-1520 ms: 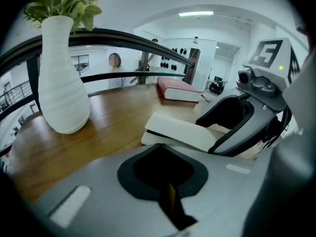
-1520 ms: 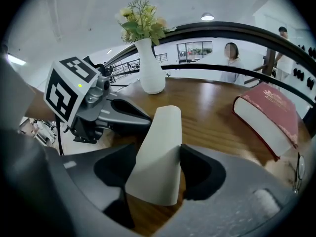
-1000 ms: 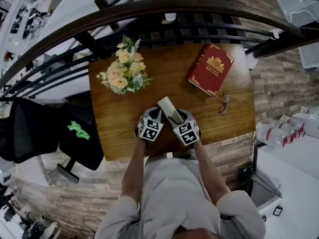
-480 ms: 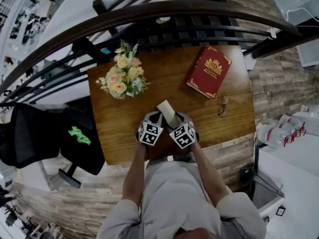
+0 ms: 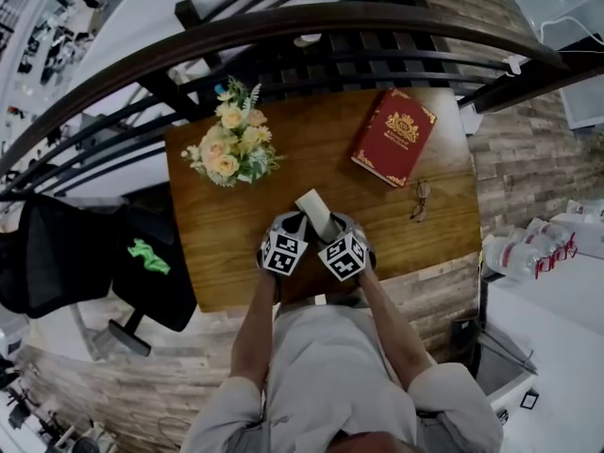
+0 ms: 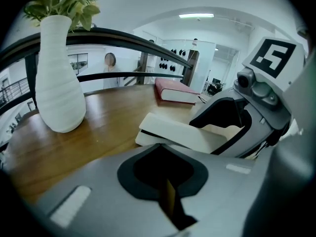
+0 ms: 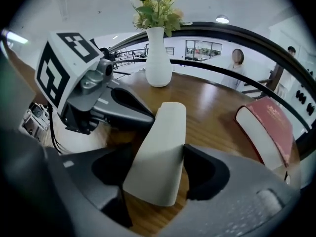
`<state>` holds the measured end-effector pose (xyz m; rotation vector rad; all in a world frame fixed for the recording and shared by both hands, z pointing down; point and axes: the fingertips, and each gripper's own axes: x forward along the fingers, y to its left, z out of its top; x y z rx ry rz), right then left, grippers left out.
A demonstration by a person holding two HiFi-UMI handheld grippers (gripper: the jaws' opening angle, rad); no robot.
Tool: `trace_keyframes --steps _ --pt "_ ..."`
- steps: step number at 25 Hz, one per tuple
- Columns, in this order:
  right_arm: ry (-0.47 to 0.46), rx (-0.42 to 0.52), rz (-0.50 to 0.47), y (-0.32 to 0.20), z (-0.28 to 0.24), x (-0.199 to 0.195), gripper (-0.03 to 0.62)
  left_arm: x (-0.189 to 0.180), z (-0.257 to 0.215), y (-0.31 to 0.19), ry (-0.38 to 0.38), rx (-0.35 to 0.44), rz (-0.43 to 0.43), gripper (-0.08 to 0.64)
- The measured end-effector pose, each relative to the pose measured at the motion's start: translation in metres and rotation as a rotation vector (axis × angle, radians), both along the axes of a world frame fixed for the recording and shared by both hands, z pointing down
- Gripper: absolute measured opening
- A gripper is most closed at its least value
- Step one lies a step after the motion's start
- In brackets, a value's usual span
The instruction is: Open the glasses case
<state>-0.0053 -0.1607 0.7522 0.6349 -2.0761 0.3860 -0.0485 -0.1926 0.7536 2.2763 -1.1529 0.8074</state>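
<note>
The glasses case (image 5: 317, 211) lies at the middle of the near edge of the wooden bench (image 5: 236, 253), its long axis running away from that edge. From the left claw's view a dark seam shows between its pale top and bottom halves (image 6: 180, 135).

The right claw (image 5: 342, 230) stands over the near end of the case. Its jaws are set wide with the case (image 7: 159, 147) between them. The right jaw sits against the case's edge, and a dark gap shows on the left side. These jaws have just swung wide and then eased in a little.

The left claw (image 5: 289, 226) sits just beside it on the left. Its jaws (image 6: 165, 181) are drawn to a narrow slit with nothing between them, only wood showing through. The two claws crowd the same spot, and the right claw's body (image 6: 247, 117) blocks the left claw's view of the case's far side.

A white vase of flowers (image 5: 231, 144) stands near the far left corner, well apart from the case. A red book (image 5: 394, 135) lies flat toward the far right corner. A pair of glasses (image 5: 420, 199) rests near the right edge, between the book and the near edge. A dark curved railing (image 5: 311, 22) runs behind the far edge, and a black chair (image 5: 85, 253) stands off the left edge.
</note>
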Motion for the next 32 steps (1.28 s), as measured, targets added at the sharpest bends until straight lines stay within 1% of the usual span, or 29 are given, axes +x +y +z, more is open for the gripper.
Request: trace_keyframes --steps 3,6,11,19,32 --pt "-0.008 0.021 0.008 -0.001 -0.007 0.003 0.314 0.002 0.0 0.0 0.009 -0.002 0.002 0.02" --pt "-0.03 0.037 0.023 -0.002 -0.015 0.005 0.279 0.002 -0.001 0.001 0.014 -0.003 0.005 0.02" --pt "-0.081 0.022 0.057 -0.004 -0.021 0.011 0.252 0.002 -0.001 0.0 0.014 -0.003 0.007 0.02" --pt "-0.12 0.028 0.079 -0.007 -0.029 0.016 0.19 0.002 -0.001 0.0 0.012 -0.005 0.008 0.02" --pt "-0.144 0.004 0.094 -0.007 -0.032 0.017 0.173 0.002 0.0 0.001 0.013 -0.006 0.008 0.02"
